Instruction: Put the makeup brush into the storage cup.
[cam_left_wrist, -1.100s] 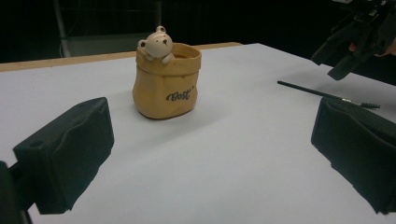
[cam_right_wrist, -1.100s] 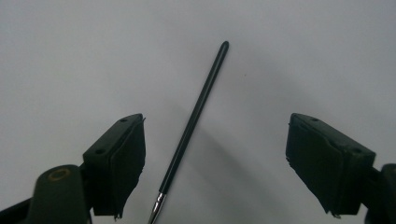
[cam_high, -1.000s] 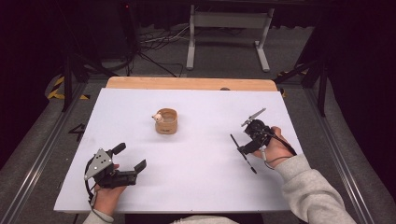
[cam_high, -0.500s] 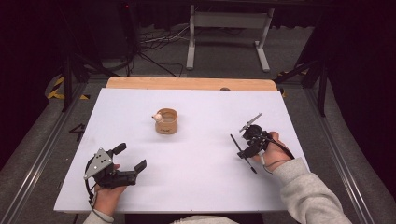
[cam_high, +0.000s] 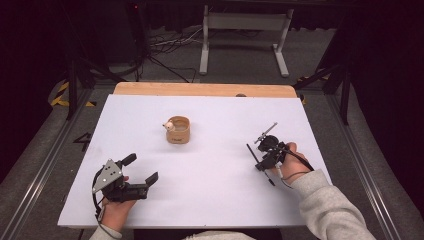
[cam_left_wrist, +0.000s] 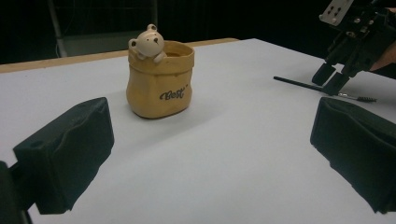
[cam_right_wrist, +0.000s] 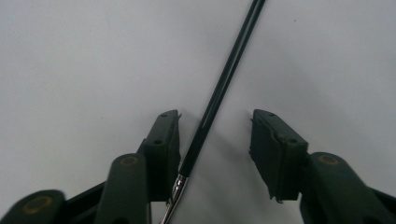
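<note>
Brush (cam_right_wrist: 219, 88) lying flat on bench (cam_high: 215, 190); your right gripper (cam_right_wrist: 215, 140) is closing, fingers apart straddling it for pickup; left gripper (cam_high: 142, 172) fingers apart, idling at 7 o'clock.

The brush (cam_right_wrist: 223, 79) has a glossy black handle and a shiny metal ferrule; beyond it, the bear pot (cam_left_wrist: 160, 79) looks glazed ceramic; beneath it, the table (cam_high: 210, 200) is matt white.

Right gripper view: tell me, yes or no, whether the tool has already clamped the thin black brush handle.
No: the brush handle lies on the white table between the right tool's closing jaws, a clear gap remaining on one side.
</note>
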